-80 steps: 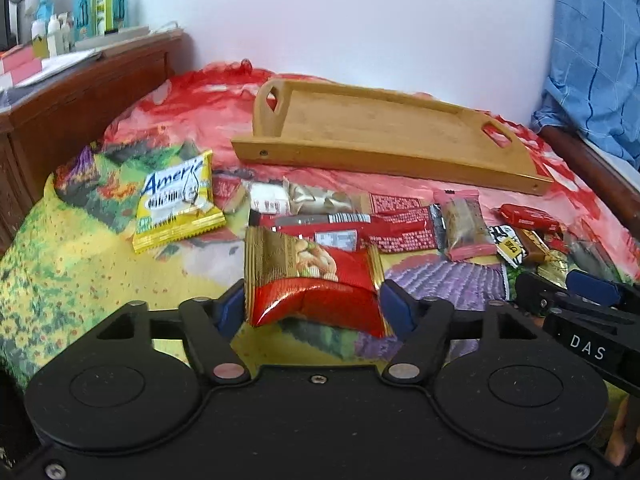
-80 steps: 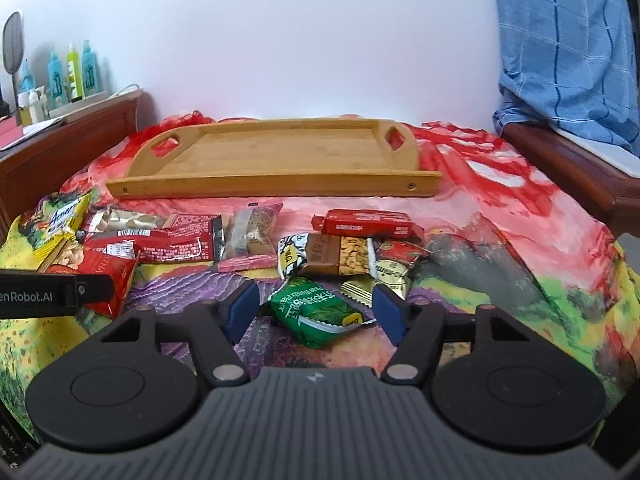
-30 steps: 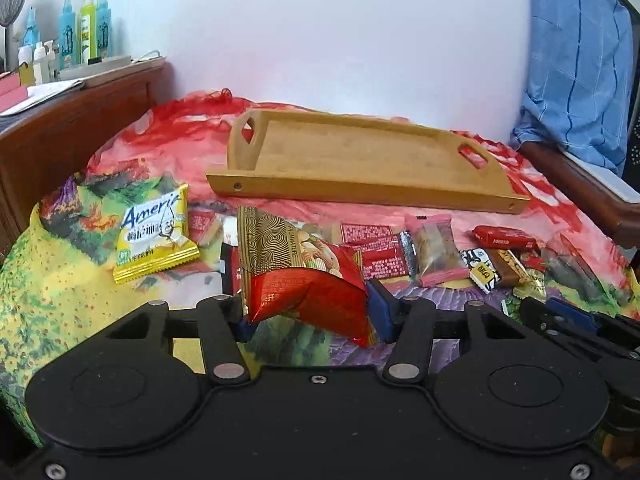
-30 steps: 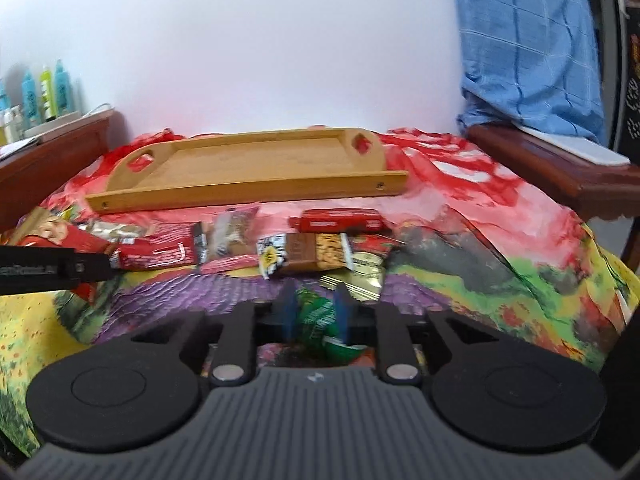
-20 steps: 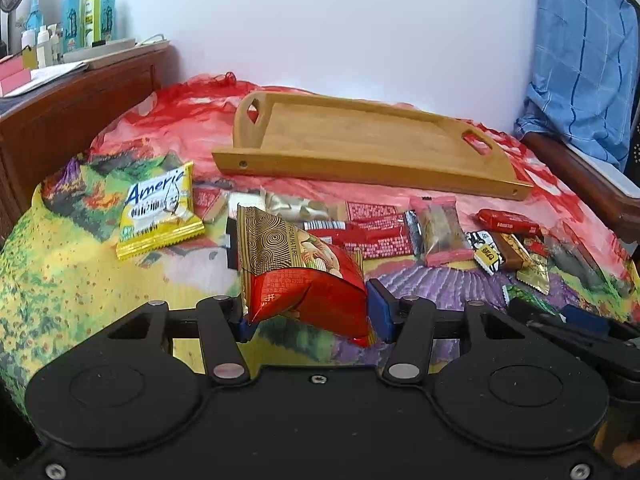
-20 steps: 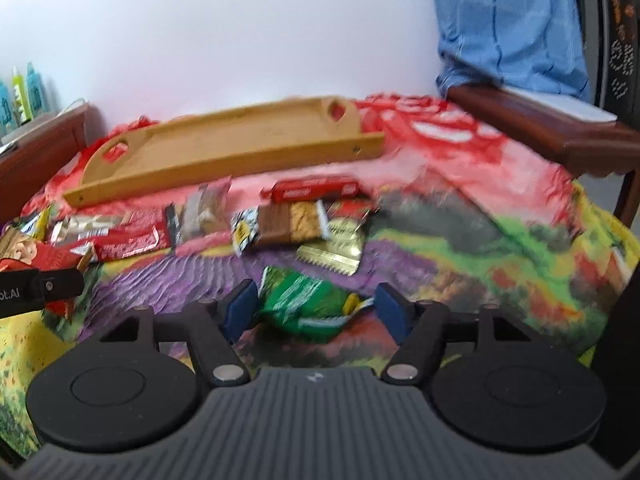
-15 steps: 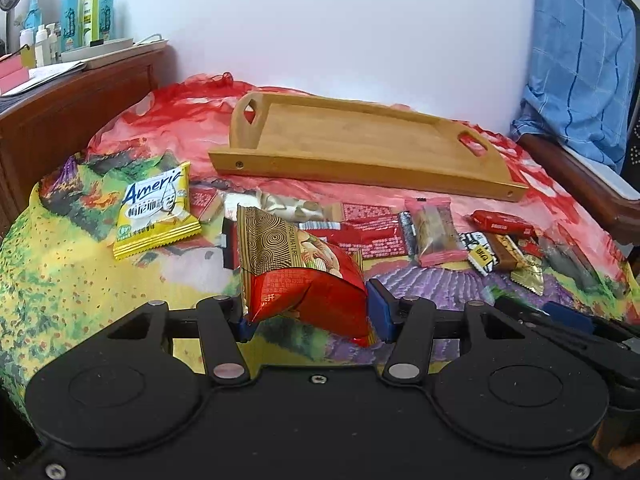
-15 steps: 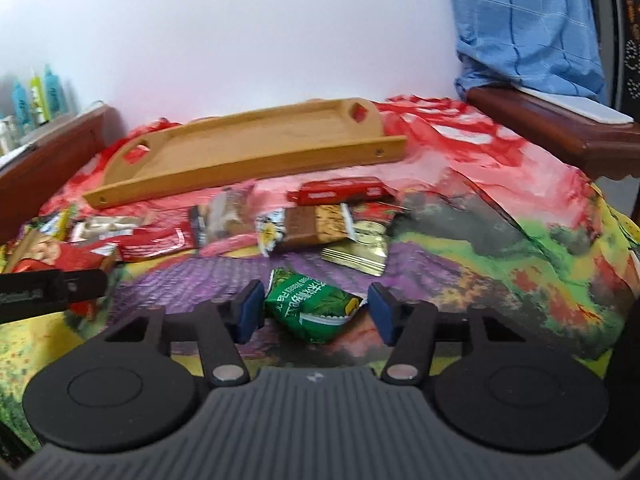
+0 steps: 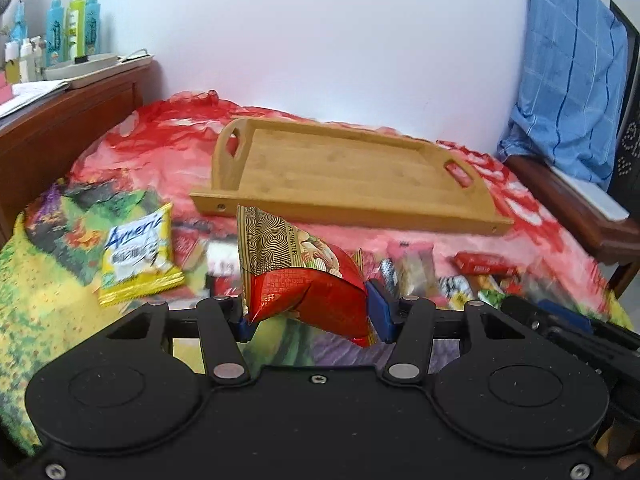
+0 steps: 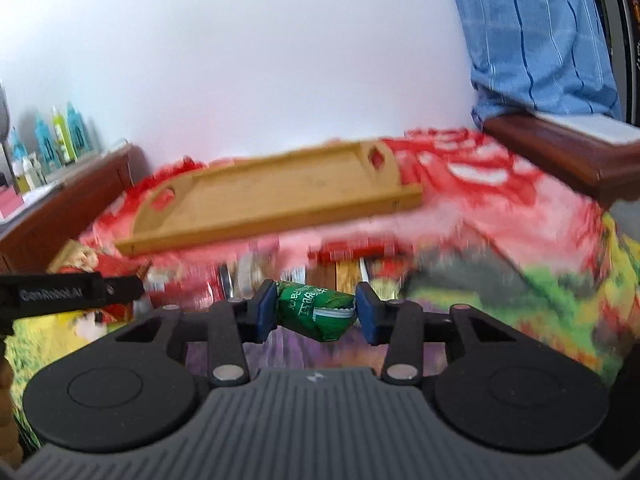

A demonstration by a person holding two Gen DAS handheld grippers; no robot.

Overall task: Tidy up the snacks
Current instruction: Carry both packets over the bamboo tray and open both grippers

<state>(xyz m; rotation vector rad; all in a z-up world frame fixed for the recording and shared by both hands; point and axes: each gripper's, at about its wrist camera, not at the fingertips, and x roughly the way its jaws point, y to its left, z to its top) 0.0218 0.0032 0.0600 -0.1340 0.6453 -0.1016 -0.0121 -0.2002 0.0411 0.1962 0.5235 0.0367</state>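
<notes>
Bed [image 9: 100,320] under colourful cloth, wooden tray [image 9: 344,176], yellow packet [image 9: 138,252], scattered snack packets [image 9: 480,264]

White wall [image 9: 340,40] across the top, wooden dresser [image 9: 68,120] at left, blue cloth [image 9: 572,80] upper right.

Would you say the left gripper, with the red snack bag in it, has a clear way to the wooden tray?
Probably yes. The left gripper holds the red snack bag raised, and the wooden tray lies ahead, bare inside; only flat snack packets lie between, low on the bedspread.
</notes>
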